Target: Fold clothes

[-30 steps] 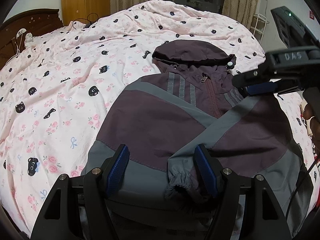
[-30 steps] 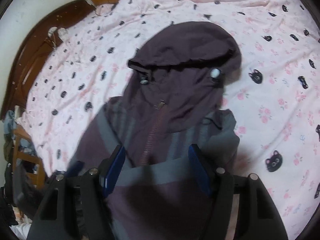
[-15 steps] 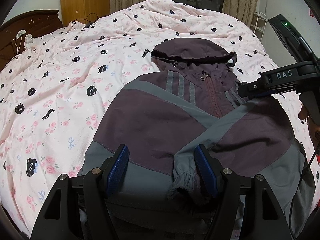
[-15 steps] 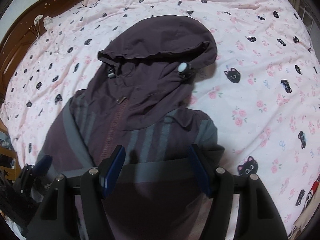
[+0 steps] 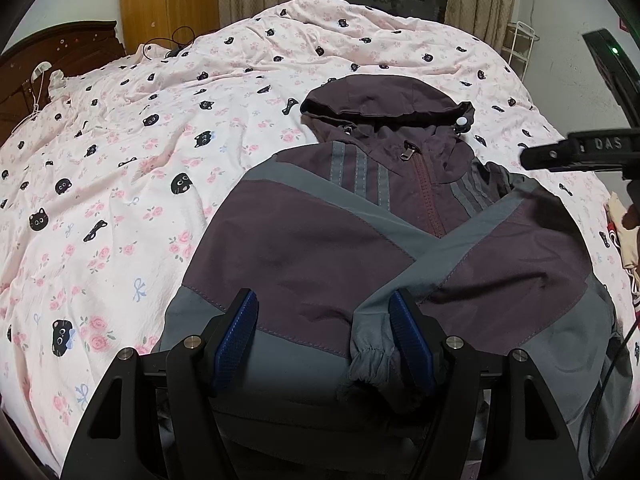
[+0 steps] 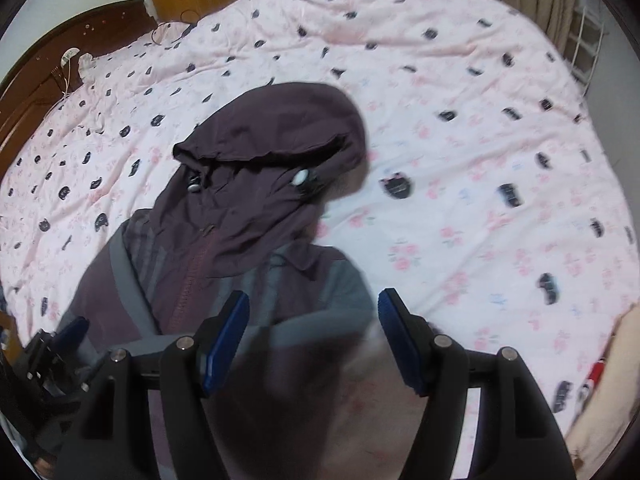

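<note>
Jacket (image 5: 328,240) on bedspread (image 5: 120,168) (sleeves crossed), both claws spread, empty.

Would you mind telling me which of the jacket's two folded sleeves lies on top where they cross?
The sleeve whose gathered cuff sits by the left gripper; its grey band runs unbroken over the other sleeve.
</note>
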`<state>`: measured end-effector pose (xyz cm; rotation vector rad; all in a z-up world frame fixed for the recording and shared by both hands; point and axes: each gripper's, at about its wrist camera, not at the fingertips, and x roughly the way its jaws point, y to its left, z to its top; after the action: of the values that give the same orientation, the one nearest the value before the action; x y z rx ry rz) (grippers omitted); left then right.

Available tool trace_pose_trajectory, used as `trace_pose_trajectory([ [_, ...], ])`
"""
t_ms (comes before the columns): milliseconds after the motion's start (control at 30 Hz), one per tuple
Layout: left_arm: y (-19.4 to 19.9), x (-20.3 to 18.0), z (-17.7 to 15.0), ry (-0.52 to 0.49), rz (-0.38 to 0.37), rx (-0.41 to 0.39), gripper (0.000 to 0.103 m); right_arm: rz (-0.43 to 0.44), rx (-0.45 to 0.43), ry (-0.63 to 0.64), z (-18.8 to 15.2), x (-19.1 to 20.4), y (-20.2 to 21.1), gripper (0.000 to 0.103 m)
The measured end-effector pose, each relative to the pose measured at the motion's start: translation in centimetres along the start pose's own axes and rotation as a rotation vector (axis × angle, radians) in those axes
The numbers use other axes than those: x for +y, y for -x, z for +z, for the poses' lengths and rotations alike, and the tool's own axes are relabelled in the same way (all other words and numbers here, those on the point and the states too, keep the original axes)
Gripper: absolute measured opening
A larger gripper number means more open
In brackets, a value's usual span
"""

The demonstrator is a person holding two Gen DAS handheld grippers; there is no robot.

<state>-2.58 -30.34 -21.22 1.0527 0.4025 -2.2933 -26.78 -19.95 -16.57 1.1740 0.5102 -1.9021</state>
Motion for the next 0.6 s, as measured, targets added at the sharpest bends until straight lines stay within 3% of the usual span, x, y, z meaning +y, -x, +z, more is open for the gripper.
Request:
trace_pose_trajectory([
  [100,0.1,0.0,0.0,0.002,0.002,-0.001,0.064,0.0,0.037,-0.014,-0.2,-1.3,-0.3,0.069],
  [433,0.7,0.5,-0.3,0.004,-0.005,-0.003,0.064,0.173,0.144,-0.107,-1.5,-3.4,-3.0,0.069],
  [500,0.8,0.5,-0.4,0.006,-0.009,-0.004,0.064,0.193,0.155,-0.116,-1.6,-3.5,-3.4,0.062],
  [567,0.9,0.6,-0.5,0.008,-0.013,-0.004,0.064,0.204,0.157,-0.114,-1.4,-3.3,-3.6,0.04],
  [600,0.9,0.6,-0.5,0.01,-0.016,-0.003,0.064,0.201,0.156,-0.11,-1.3,-3.2,-3.7,0.039],
])
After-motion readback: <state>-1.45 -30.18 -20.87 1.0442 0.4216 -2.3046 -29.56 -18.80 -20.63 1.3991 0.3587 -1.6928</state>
